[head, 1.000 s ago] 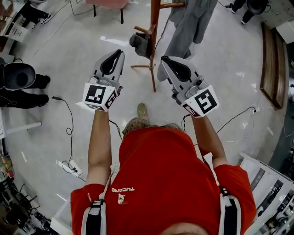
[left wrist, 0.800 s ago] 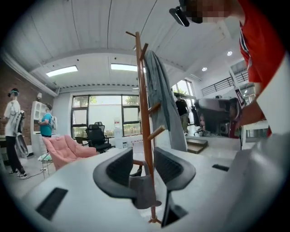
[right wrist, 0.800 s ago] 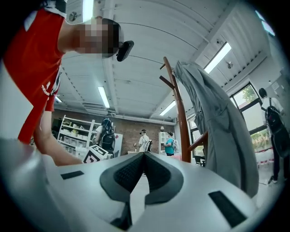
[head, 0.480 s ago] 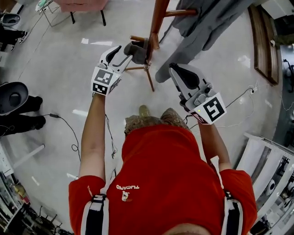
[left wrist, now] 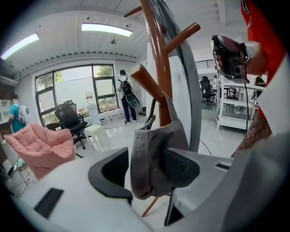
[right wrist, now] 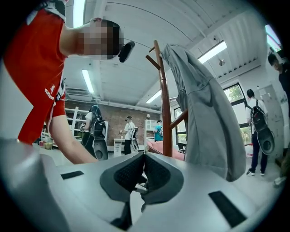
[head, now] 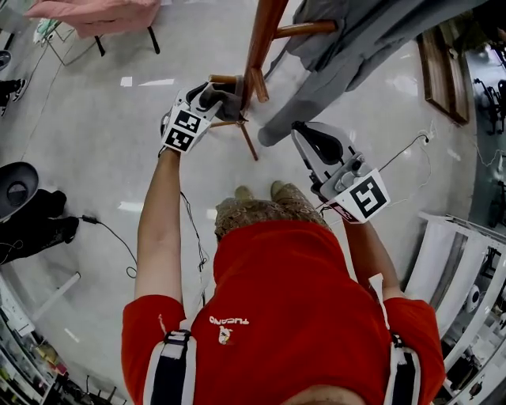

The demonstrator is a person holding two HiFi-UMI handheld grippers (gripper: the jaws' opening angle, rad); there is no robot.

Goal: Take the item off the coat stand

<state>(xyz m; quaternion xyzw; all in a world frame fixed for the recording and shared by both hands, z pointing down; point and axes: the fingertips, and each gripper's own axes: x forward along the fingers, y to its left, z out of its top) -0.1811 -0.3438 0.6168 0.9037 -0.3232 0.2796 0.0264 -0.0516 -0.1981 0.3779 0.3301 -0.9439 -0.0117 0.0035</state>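
A wooden coat stand [head: 261, 39] rises ahead of me. A grey cap [head: 228, 92] hangs on one of its lower pegs, and a long grey garment [head: 356, 47] hangs on its right side. My left gripper [head: 213, 95] is at the cap, and its jaws are opening. In the left gripper view the cap [left wrist: 154, 158] hangs between the jaws of that gripper [left wrist: 147, 170]; it lies against the right pad and stands clear of the left one. My right gripper [head: 304, 130] hovers shut and empty near the garment's lower end [right wrist: 208, 118].
A pink padded chair [head: 95, 12] stands at the far left. A cable [head: 190, 229] trails over the glossy floor. A wooden bench [head: 443, 71] sits at the right and white shelving [head: 466, 269] at the near right. Several people stand in the background.
The left gripper has risen from mid-air to the cap on the peg, and its jaws have opened around it. The right gripper has stayed shut, a little nearer the garment.
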